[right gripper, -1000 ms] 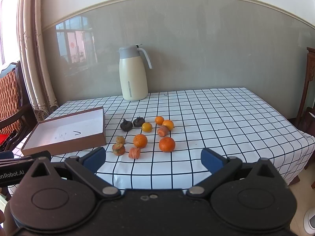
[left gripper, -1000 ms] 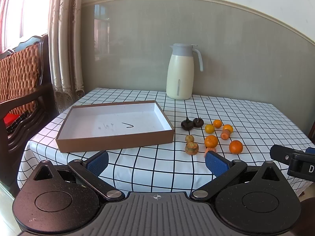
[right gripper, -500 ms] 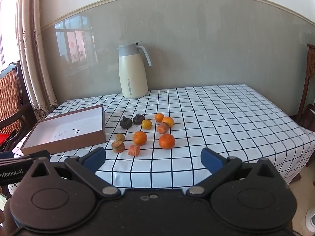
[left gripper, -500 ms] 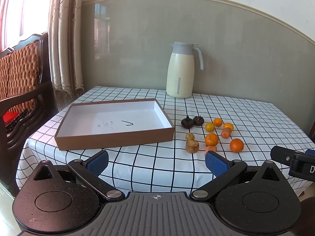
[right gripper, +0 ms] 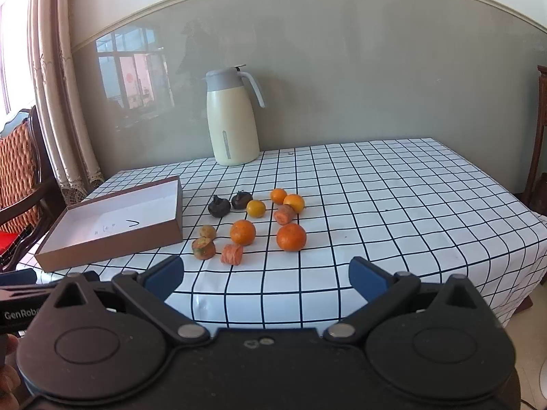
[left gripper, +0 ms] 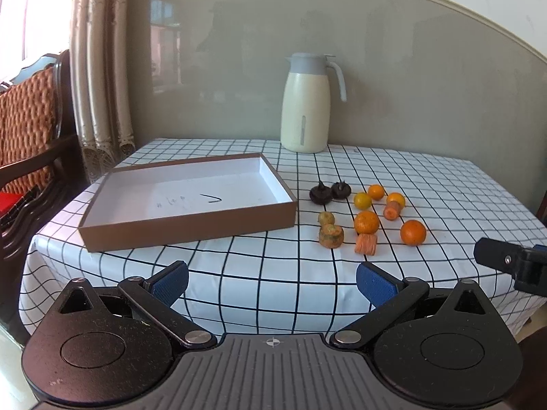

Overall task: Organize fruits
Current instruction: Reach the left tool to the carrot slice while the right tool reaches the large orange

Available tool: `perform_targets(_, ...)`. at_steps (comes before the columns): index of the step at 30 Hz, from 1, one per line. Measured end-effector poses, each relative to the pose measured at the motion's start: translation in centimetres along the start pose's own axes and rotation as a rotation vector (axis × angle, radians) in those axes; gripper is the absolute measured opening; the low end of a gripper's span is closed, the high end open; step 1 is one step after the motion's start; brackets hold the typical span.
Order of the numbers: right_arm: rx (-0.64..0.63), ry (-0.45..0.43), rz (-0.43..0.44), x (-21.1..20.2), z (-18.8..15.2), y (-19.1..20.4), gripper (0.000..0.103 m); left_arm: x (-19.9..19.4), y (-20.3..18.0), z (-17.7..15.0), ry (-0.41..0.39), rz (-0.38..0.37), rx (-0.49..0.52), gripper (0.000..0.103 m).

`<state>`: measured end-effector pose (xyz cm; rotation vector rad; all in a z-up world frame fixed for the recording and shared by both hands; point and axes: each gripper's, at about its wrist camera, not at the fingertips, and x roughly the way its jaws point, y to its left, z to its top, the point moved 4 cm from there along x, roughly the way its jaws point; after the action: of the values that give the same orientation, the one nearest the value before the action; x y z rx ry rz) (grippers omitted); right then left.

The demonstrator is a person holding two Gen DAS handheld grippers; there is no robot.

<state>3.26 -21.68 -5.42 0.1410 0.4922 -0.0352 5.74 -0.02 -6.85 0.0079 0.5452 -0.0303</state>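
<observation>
Several fruits lie in a cluster on the checked tablecloth: oranges (left gripper: 413,232) (right gripper: 291,237), two dark mangosteens (left gripper: 320,194) (right gripper: 219,206), carrot pieces (left gripper: 366,243) (right gripper: 232,254) and small mottled fruits (left gripper: 331,235). A shallow brown box (left gripper: 191,225) (right gripper: 112,249) with a white inside lies left of them, empty. My left gripper (left gripper: 271,285) is open and empty, off the table's front edge. My right gripper (right gripper: 265,278) is open and empty, also in front of the table, nearest the carrot piece and oranges.
A cream thermos jug (left gripper: 307,102) (right gripper: 232,118) stands at the back of the table. A wooden chair (left gripper: 30,143) stands at the left. The right gripper's side (left gripper: 512,263) shows at the right edge of the left wrist view.
Both grippers have moved a little closer to the table and risen slightly; the fruits and box sit larger and lower in view. Both stay open.
</observation>
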Motion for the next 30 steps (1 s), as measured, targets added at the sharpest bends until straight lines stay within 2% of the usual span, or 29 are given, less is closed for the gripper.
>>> perform_targets(7, -0.011, 0.007, -0.017, 1.6, -0.4, -0.7, 0.095, 1.9, -1.4, -0.6, 0.018, -0.018, 0.036, 0.103)
perform_targets(12, -0.009, 0.032, -0.017, 3.6, -0.5, -1.2, 0.084, 3.6, -2.4, -0.7, 0.008, -0.03, 0.051, 0.103)
perform_targets(18, 0.008, 0.044, -0.019, 5.6, -0.3, -2.0, 0.077, 6.2, -3.4, -0.3, -0.001, -0.022, 0.079, 0.103)
perform_targets(23, 0.029, 0.054, -0.011, 7.9, 0.3, -2.5, 0.075, 8.7, -4.0, 0.4, 0.002, -0.03, 0.075, 0.103)
perform_targets(25, 0.029, 0.059, -0.002, 9.0, 0.5, -2.6, 0.068, 9.6, -4.3, 0.6, -0.002, -0.029, 0.087, 0.103)
perform_targets(30, 0.024, 0.076, -0.011, 11.3, 0.7, -2.9, 0.064, 11.8, -5.1, 0.9, 0.003, -0.031, 0.098, 0.103)
